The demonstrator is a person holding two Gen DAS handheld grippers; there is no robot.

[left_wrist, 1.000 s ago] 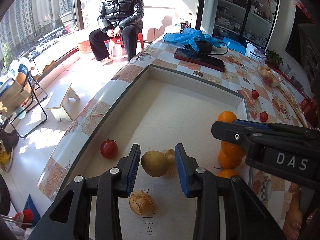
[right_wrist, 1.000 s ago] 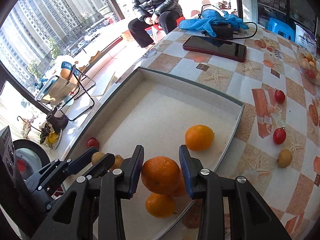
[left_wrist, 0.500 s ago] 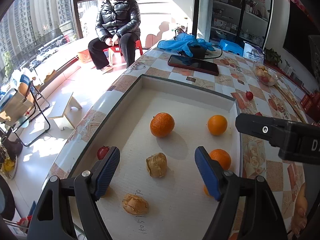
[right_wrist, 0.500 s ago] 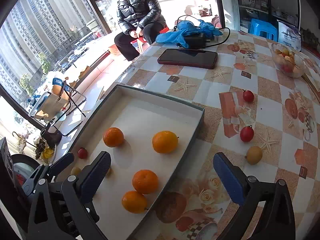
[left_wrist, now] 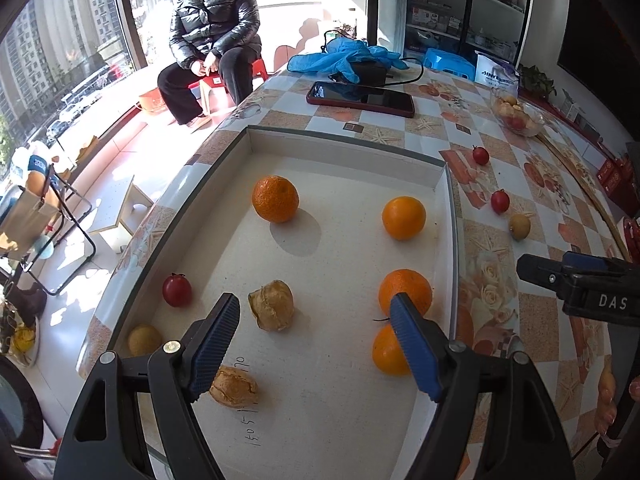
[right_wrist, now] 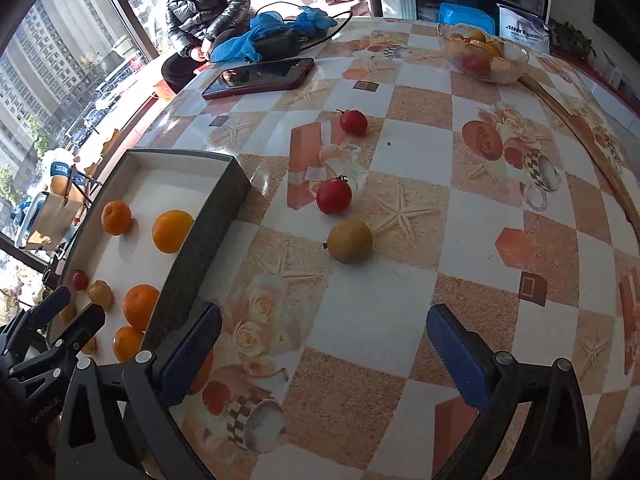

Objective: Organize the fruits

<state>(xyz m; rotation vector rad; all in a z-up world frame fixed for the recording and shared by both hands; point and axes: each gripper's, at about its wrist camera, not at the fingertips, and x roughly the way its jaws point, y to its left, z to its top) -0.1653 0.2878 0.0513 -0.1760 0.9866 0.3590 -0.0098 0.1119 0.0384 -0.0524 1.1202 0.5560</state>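
Over a shallow white tray [left_wrist: 444,208] on the patterned bench [right_wrist: 460,216], the left gripper [left_wrist: 316,340] is seen with its jaws spread apart and nothing between them. Four oranges are laid out inside the tray: one [left_wrist: 275,199] near the middle, one [left_wrist: 403,217] toward the right wall, and two [left_wrist: 405,291] [left_wrist: 387,350] close together by the right blue pad. Two crinkled brown fruits [left_wrist: 272,311] [left_wrist: 234,386], a red tomato [left_wrist: 177,289] and a small yellow fruit [left_wrist: 144,339] are gathered along the tray's left side. Beside the tray, the right gripper [right_wrist: 324,360] is held over bare bench with its jaws wide apart and empty. Ahead of it, two tomatoes [right_wrist: 334,196] [right_wrist: 353,121] and a yellow-brown fruit [right_wrist: 350,241] are left on the bench outside the tray. A dark phone [right_wrist: 260,78], blue gloves [right_wrist: 272,34] and a glass bowl of fruit [right_wrist: 484,54] are seen at the far edge, with a seated person in a black jacket [left_wrist: 214,24] beyond
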